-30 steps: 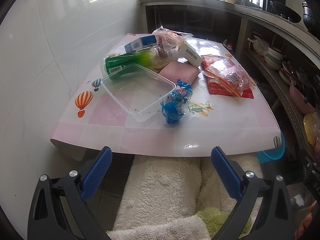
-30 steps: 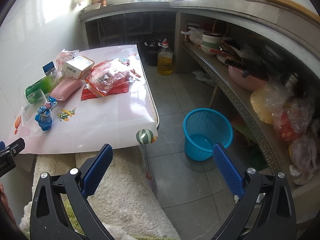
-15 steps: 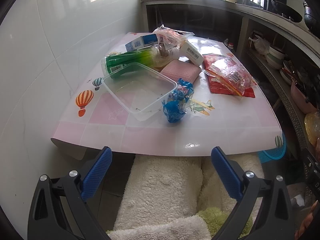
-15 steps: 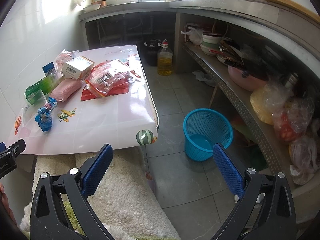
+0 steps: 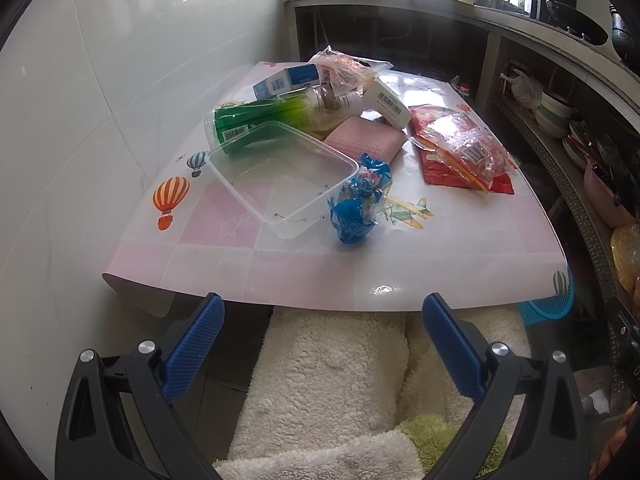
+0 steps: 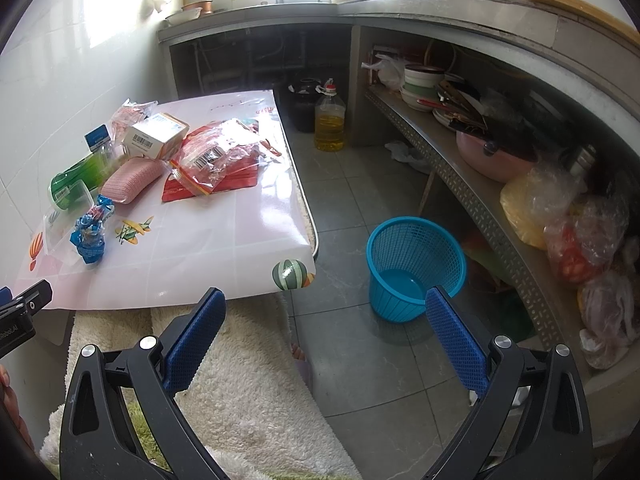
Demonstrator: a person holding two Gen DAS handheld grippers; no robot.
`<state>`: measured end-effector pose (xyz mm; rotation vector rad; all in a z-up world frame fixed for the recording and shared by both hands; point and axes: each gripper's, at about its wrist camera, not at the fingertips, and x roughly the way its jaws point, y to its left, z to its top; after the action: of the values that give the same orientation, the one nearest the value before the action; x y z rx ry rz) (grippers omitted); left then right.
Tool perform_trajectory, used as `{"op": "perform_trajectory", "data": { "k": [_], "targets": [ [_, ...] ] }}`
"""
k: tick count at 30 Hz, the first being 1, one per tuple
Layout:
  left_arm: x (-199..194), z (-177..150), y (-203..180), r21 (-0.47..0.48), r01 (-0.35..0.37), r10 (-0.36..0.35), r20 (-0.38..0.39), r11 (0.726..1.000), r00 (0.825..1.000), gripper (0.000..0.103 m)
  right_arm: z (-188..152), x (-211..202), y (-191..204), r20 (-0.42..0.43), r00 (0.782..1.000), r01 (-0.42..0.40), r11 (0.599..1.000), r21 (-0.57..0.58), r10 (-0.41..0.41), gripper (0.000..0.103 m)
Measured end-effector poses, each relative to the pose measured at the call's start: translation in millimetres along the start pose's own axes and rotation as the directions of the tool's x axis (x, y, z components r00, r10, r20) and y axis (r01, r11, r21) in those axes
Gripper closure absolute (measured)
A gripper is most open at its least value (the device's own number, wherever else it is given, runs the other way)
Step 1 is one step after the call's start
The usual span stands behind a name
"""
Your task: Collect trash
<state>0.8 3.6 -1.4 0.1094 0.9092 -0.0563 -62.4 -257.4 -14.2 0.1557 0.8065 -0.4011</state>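
Note:
Trash lies on a pink table (image 5: 400,272): a clear plastic tray (image 5: 280,176), a crumpled blue wrapper (image 5: 358,204), a green bottle (image 5: 272,118), a pink sponge (image 5: 362,142), a white carton (image 5: 388,102), a red-and-clear bag (image 5: 464,152). The wrapper (image 6: 90,232) and the bag (image 6: 218,160) also show in the right wrist view. A blue basket (image 6: 414,268) stands on the floor right of the table. My left gripper (image 5: 320,344) is open and empty before the table's near edge. My right gripper (image 6: 326,340) is open and empty over the floor.
A white fluffy cushion (image 5: 328,380) lies under the table's near edge. A tiled wall (image 5: 80,100) borders the table on the left. A shelf with bowls and bags (image 6: 500,160) runs along the right. An oil bottle (image 6: 330,120) stands on the floor.
The left wrist view has shifted slightly closer to the table. The right gripper has stayed still. Both grippers remain open.

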Motion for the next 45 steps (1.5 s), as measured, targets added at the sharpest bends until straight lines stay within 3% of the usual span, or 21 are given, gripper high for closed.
{"op": "perform_trajectory", "data": {
  "k": [16, 22, 25, 28, 31, 33, 35, 37, 39, 42, 45],
  "targets": [
    [14, 3, 8, -0.018, 0.017, -0.017, -0.024, 1.0, 1.0, 0.006, 5, 3, 6, -0.006, 1.0, 0.012, 1.0, -0.008, -0.012, 0.007],
    [21, 16, 38, -0.077, 0.009, -0.008, 0.007, 0.997, 1.0, 0.006, 12, 8, 26, 0.031, 0.999, -0.04, 0.997, -0.063, 0.042, 0.007],
    [28, 27, 63, -0.124, -0.025, 0.029, 0.03, 0.992, 0.999, 0.006, 22, 8, 44, 0.085, 0.988, -0.121, 0.985, -0.12, 0.131, 0.007],
    [39, 40, 90, -0.176, -0.001, 0.009, 0.047, 0.984, 0.999, 0.006, 34, 8, 70, 0.121, 0.957, -0.24, 0.954, -0.181, 0.263, 0.007],
    [47, 48, 116, -0.232, 0.123, -0.096, 0.125, 0.965, 0.987, 0.006, 48, 18, 103, 0.078, 0.919, -0.359, 0.903, -0.237, 0.386, 0.007],
    [51, 53, 128, -0.274, 0.148, -0.105, 0.164, 0.95, 0.981, 0.006, 54, 32, 123, 0.005, 0.874, -0.472, 0.852, -0.227, 0.485, 0.007],
    [61, 61, 135, -0.298, 0.154, -0.112, 0.153, 0.942, 0.982, 0.006, 58, 47, 140, -0.065, 0.821, -0.568, 0.8, -0.196, 0.567, 0.009],
    [74, 69, 142, -0.336, 0.18, -0.144, 0.13, 0.924, 0.981, 0.006, 58, 60, 159, -0.124, 0.774, -0.632, 0.753, -0.18, 0.62, 0.013],
    [89, 75, 147, -0.381, 0.211, -0.185, 0.105, 0.9, 0.977, 0.009, 55, 73, 178, -0.182, 0.745, -0.667, 0.721, -0.187, 0.642, 0.019],
    [110, 80, 151, -0.427, 0.239, -0.234, 0.065, 0.872, 0.97, 0.023, 49, 88, 194, -0.257, 0.72, -0.692, 0.694, -0.198, 0.644, 0.028],
    [126, 84, 152, -0.455, 0.252, -0.268, 0.032, 0.854, 0.963, 0.035, 44, 96, 205, -0.289, 0.718, -0.695, 0.681, -0.23, 0.634, 0.038]
  ]
}}
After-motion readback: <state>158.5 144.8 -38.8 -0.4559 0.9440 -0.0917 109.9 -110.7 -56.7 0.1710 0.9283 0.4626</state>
